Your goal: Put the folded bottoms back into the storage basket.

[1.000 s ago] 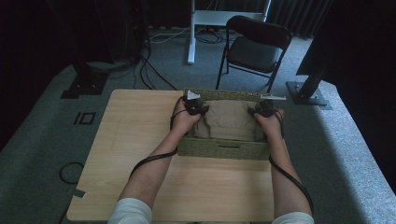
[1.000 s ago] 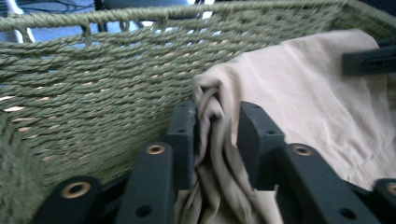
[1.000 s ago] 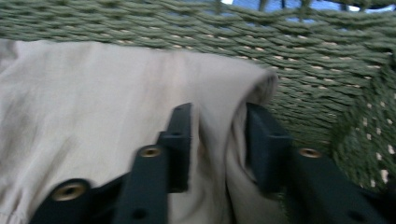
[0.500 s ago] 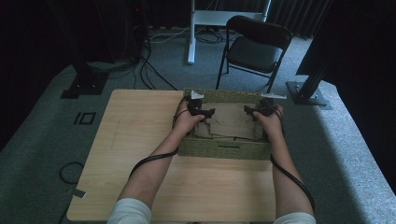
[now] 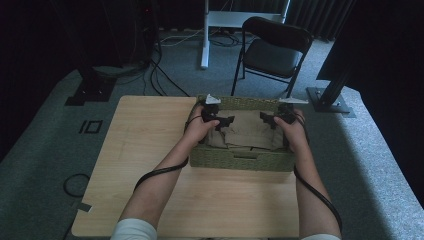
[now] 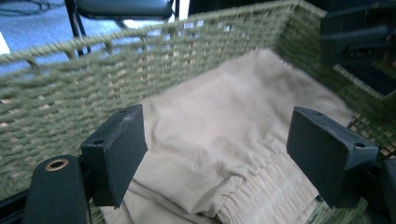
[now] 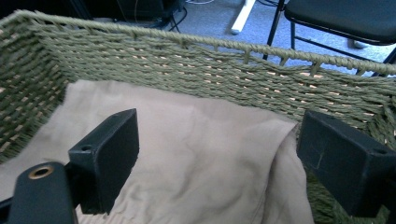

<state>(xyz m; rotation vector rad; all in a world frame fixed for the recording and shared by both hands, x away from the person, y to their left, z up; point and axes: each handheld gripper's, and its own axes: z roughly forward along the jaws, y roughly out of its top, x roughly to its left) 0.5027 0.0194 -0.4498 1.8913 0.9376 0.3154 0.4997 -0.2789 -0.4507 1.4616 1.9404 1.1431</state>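
Observation:
A green woven basket (image 5: 242, 161) stands on the wooden table, with a folded beige garment (image 5: 246, 131) lying inside it. My left gripper (image 5: 223, 121) hovers over the garment's left part and my right gripper (image 5: 266, 119) over its right part. In the left gripper view the jaws (image 6: 217, 136) have just been opening and stand wide above the cloth (image 6: 219, 116), gripping nothing. In the right gripper view the jaws (image 7: 222, 136) have likewise been opening and are apart over the garment (image 7: 196, 149), clear of it. The basket's wall (image 7: 210, 65) rises just behind.
The light wooden table (image 5: 145, 150) has bare room to the basket's left and in front of it. A black folding chair (image 5: 274, 47) stands on the grey carpet beyond the table. A white desk leg (image 5: 204, 35) and cables lie farther back.
Both grippers have opened and lifted a little off the garment, which stays lying in the basket. The hands have drawn slightly toward the near side.

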